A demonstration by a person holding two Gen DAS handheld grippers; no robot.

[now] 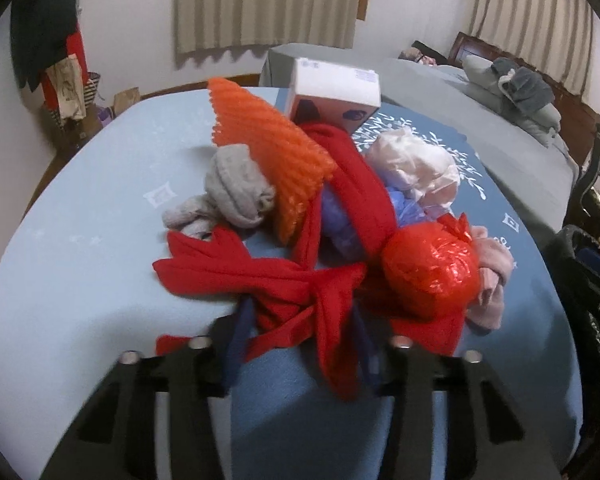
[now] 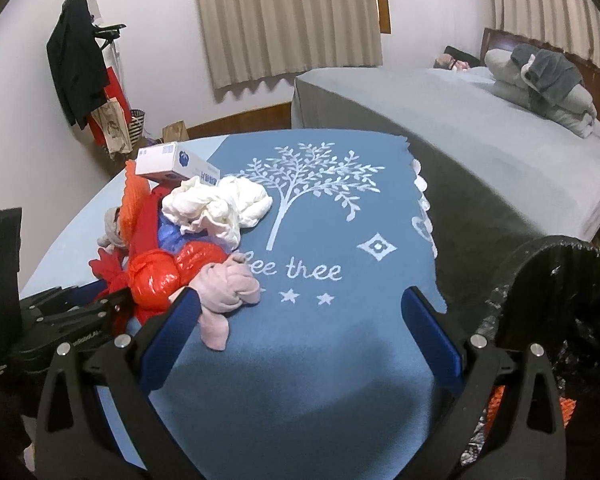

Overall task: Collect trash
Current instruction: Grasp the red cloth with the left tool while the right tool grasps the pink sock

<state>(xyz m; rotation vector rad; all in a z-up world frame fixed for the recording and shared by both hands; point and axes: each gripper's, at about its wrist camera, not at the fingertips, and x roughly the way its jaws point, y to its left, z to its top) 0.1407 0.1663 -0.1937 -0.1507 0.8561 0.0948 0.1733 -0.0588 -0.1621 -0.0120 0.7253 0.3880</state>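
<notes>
Blue blanket (image 2: 320, 360): trash pile (image 2: 188, 240) left of open right gripper (image 2: 300, 312).

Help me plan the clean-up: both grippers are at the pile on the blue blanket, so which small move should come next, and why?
Probably ease the right gripper left onto the red plastic bag. Its jaws stand wide open and empty over bare blanket, the bag is plainly trash lying just left of them, and the black-lined bin waits at the right. The left gripper sits over red cloth, likely not trash.

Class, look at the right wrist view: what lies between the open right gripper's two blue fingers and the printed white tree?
Only bare blue blanket with white lettering and stars lies between the right gripper and the white tree print; right wrist view.
</notes>
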